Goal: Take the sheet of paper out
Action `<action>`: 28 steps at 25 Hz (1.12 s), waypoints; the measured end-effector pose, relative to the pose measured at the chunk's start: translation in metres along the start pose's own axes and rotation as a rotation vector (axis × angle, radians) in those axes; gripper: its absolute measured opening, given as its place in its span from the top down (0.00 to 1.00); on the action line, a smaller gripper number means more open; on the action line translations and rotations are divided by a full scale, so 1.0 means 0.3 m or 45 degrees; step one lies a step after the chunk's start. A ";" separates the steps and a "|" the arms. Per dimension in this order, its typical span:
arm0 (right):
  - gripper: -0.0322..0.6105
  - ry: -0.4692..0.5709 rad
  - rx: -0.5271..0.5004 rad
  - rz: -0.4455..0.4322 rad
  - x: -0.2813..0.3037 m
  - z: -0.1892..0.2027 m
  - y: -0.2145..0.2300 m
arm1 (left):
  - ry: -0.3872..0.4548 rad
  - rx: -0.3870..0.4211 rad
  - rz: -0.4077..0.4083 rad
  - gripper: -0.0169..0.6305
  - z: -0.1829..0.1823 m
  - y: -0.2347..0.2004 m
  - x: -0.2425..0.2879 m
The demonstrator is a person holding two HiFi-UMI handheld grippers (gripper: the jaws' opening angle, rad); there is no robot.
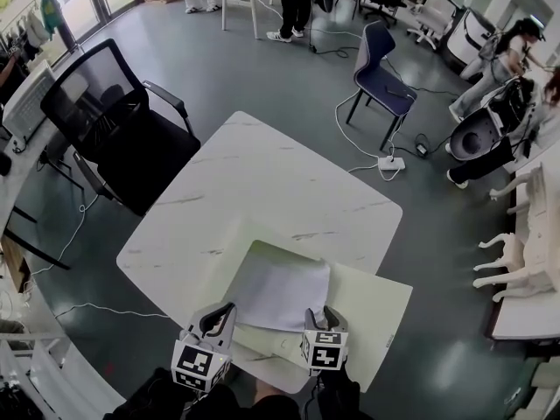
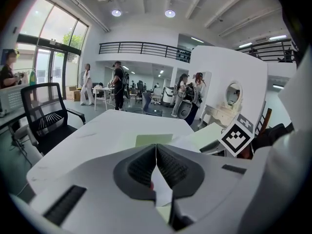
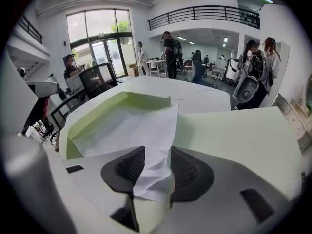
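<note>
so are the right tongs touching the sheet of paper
Touching. The right gripper view shows a crumpled corner of the sheet of paper lying between the open right tongs, its edge against the right-hand pad.

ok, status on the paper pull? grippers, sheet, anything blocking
Left gripper shut on folder edge. Right gripper open, sheet corner between its jaws, not pinched. Sheet lies on the open folder. Nothing on top of it.
</note>
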State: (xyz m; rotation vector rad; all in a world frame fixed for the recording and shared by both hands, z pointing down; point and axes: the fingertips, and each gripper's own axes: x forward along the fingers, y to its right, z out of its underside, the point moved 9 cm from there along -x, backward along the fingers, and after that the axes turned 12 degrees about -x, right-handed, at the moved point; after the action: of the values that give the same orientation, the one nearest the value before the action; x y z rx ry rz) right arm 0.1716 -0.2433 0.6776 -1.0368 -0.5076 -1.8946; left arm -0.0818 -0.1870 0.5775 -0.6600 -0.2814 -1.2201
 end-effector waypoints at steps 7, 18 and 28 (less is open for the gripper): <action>0.88 -0.004 -0.017 0.068 0.001 -0.002 0.007 | -0.006 -0.005 -0.001 0.94 -0.001 -0.009 0.007; 0.92 0.012 0.007 0.117 -0.018 -0.019 0.003 | 0.003 0.004 0.015 0.94 -0.012 -0.023 0.001; 0.92 0.100 0.054 0.154 -0.140 -0.025 -0.016 | 0.035 0.050 0.076 0.94 -0.045 0.005 -0.051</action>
State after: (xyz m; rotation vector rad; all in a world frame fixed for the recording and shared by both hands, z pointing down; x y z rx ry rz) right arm 0.1746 -0.2244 0.6391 -0.9406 -0.4280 -1.8026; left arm -0.0874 -0.1832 0.5582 -0.6130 -0.2603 -1.1628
